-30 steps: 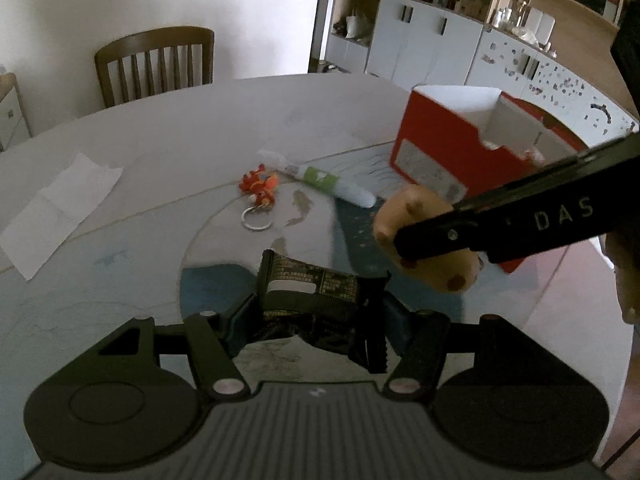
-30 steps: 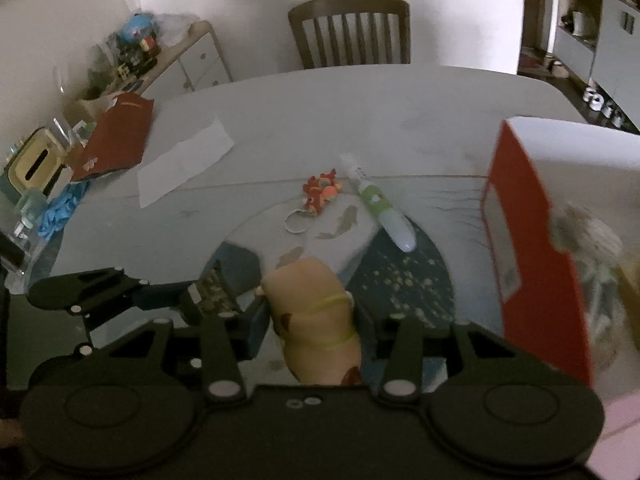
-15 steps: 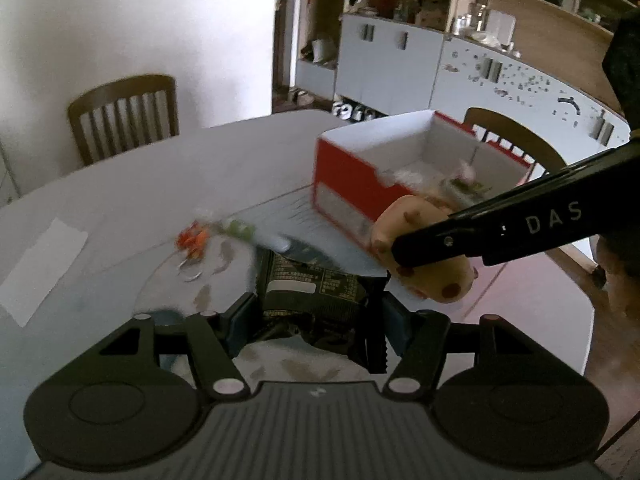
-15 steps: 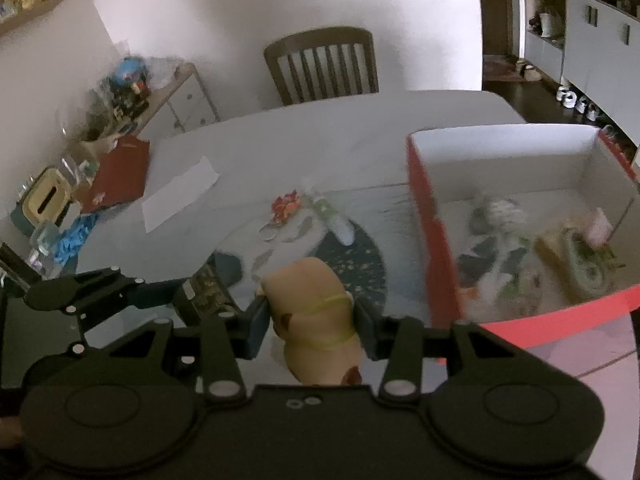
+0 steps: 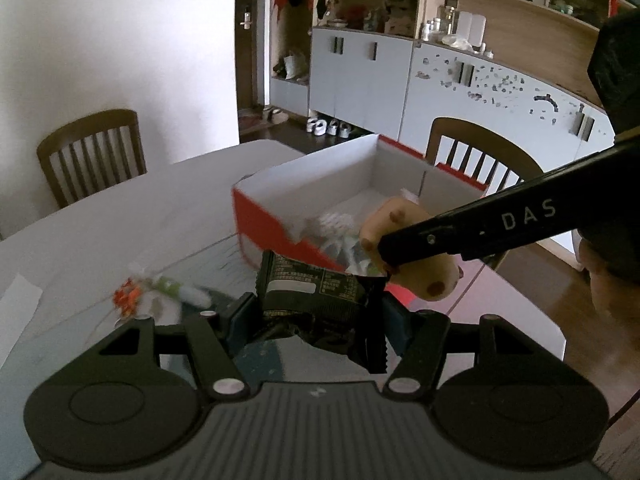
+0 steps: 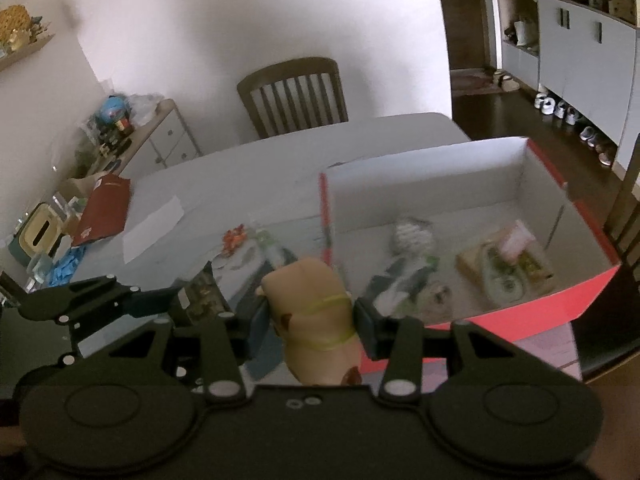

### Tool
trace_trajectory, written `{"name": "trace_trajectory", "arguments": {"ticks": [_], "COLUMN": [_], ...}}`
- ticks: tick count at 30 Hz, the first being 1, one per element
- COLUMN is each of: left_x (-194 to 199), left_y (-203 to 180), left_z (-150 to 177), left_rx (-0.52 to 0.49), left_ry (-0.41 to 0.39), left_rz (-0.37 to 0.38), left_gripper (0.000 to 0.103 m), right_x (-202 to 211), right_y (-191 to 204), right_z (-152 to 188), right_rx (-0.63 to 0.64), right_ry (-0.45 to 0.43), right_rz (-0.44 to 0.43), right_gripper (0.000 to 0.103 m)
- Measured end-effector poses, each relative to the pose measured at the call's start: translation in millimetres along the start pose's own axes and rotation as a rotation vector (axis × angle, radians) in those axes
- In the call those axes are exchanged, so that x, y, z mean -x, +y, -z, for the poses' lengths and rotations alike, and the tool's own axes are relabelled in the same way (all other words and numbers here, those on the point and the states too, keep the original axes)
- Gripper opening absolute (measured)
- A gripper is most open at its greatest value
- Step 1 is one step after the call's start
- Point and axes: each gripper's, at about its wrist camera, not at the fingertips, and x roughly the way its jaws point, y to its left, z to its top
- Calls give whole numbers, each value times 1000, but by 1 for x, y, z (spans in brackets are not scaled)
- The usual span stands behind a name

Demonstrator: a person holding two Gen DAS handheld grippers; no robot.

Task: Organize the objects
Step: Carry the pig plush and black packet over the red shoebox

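My left gripper (image 5: 316, 320) is shut on a dark snack packet (image 5: 312, 292) and holds it above the table, just short of the red and white box (image 5: 304, 184). My right gripper (image 6: 310, 316) is shut on a tan plush toy (image 6: 316, 312) with a yellow band, close to the box's (image 6: 440, 160) near left corner. The toy (image 5: 408, 256) and the right gripper's finger (image 5: 480, 228) also cross the right side of the left wrist view. Several items lie inside the box. A white and green pen (image 5: 180, 290) and an orange keychain (image 5: 128, 298) rest on the table.
A round table (image 5: 120, 208) carries a white paper sheet (image 6: 154, 228) and a dark red booklet (image 6: 104, 212). Wooden chairs (image 6: 296, 96) stand at the far side and behind the box. A low cabinet with clutter (image 6: 132, 136) lines the left wall.
Both grippers rose and swung toward the box with their objects still held. The box now fills the middle of both views and its inside shows. Pen and keychain slid to the left.
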Motion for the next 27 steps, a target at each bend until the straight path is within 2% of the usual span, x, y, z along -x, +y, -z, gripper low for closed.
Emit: {"name": "trace_trajectory", "arguments": {"ticks": [15,22,27], "left_x": [-52,-82,-108], "left_y": [-54,-60,-58], "left_z": [-44,-62,-69], "left_rx": [-30,-23,-1], "left_ry": [8,32,81], "left_rz": [-16,-23,-27], "left_gripper": [65,65,65], "right_x": [13,4,-13], "right_y": [-85,-113,-127], "right_z": [-15,-30,-44], "right_rx": [-24,-29,-30], "right_ry": [-36,-41,-29], "right_rz": [13,26,35], "right_gripper": [45,45,45]}}
